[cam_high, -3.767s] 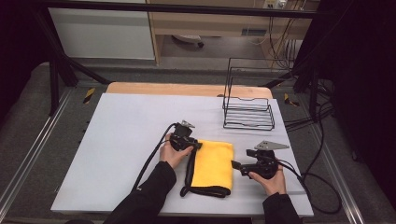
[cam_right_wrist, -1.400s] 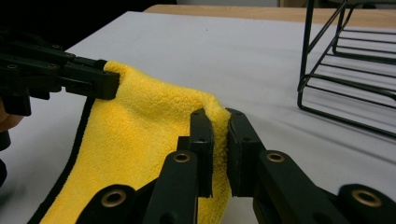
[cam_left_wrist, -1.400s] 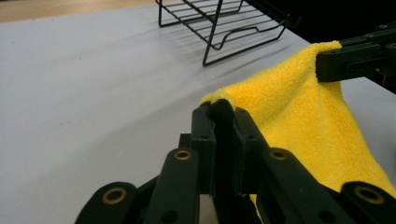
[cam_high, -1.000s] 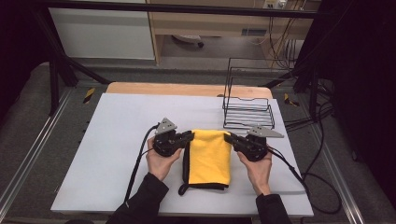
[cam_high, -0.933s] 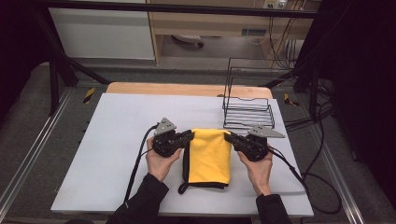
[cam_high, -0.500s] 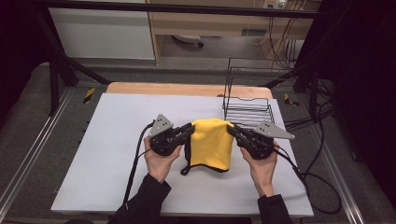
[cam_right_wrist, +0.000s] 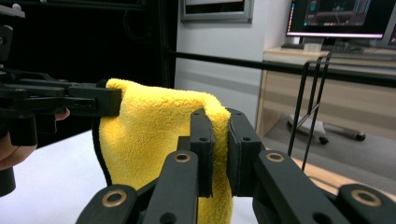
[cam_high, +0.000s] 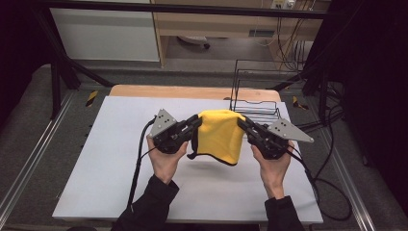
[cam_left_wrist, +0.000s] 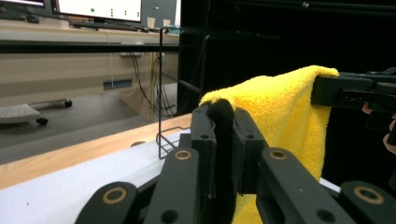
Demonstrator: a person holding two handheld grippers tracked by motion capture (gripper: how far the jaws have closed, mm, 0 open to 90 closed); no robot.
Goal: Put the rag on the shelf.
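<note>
Yellow cloth (cam_high: 219, 137) hangs between left gripper (cam_high: 194, 126) and right gripper (cam_high: 243, 126), both pinching it.

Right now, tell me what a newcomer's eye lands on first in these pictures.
A bright yellow fleecy cloth with black edging hangs above the middle of the white table, stretched between the left gripper and right gripper, each shut on an upper corner. Behind it, at the table's far edge, stands a black wire rack.

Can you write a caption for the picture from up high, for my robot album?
Two claws, left and right, hold a yellow cloth above the white table.
</note>
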